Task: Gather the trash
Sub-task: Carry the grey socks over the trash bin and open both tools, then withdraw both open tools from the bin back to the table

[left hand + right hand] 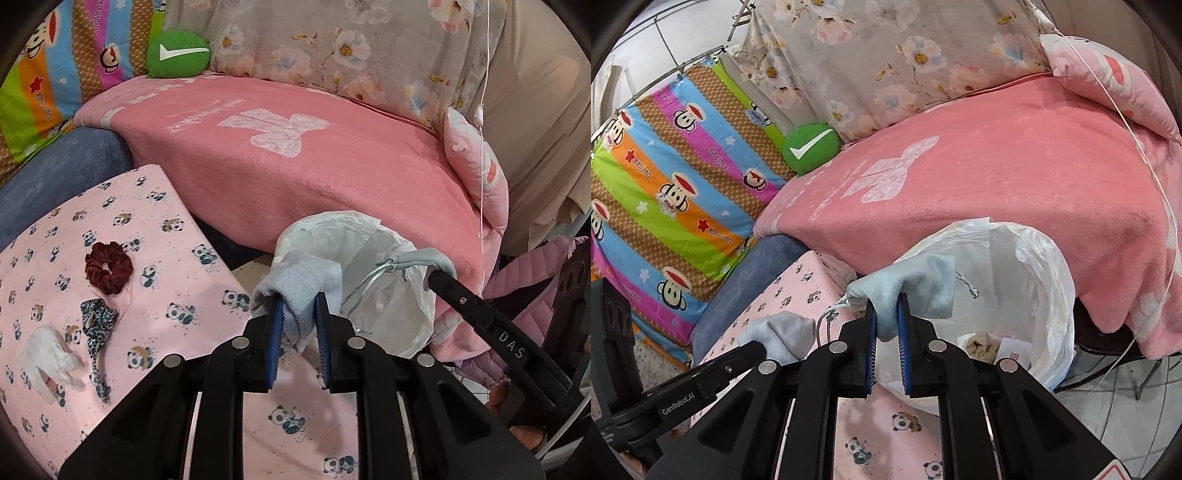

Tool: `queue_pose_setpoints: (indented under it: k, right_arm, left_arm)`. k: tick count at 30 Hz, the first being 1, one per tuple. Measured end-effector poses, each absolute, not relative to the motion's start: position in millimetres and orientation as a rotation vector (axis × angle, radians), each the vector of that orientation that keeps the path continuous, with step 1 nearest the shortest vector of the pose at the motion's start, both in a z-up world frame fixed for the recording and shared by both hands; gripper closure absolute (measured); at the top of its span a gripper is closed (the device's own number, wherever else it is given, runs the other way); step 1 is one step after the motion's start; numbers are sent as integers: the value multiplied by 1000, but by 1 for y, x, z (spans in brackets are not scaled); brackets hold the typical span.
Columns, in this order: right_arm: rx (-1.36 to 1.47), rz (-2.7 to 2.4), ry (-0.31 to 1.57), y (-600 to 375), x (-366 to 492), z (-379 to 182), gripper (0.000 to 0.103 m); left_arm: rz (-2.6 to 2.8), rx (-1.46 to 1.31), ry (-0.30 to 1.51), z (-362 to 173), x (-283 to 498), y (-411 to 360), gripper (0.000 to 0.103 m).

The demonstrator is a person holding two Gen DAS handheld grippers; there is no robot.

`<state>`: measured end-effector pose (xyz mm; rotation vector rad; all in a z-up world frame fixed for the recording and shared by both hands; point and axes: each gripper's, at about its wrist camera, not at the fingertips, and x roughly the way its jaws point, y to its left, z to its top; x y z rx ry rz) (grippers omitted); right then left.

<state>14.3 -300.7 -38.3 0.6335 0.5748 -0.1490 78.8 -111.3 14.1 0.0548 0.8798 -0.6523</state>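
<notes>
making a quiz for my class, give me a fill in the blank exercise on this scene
1. Both grippers are shut on a pale grey drawstring pouch, held over a bin lined with a ____ plastic bag.
2. The dark red scrunchie lies on a pink cloth printed with ____.
3. The round green cushion bears a white ____.

Missing words: white; pandas; check mark

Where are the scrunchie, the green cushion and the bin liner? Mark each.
scrunchie [109,266]: left wrist view, on its velvet ring.
green cushion [811,148]: right wrist view, on its white tick.
bin liner [1049,280]: right wrist view, on its right-hand wall.
</notes>
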Motion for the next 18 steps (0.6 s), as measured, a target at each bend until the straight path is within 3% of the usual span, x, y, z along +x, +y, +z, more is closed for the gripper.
queue_pose_setpoints:
  k: [11,15,18]
  right_arm:
    - [651,-189,596,-332,18,-53,91]
    - [646,-189,600,-334,22,-57,85]
    - [644,-187,602,-332,24,-60,81]
  left_arm:
    - [-729,104,874,10,85,-165,82]
    - [-683,92,867,9,88,-165,46]
    - [-664,92,861,8,88,-159,44]
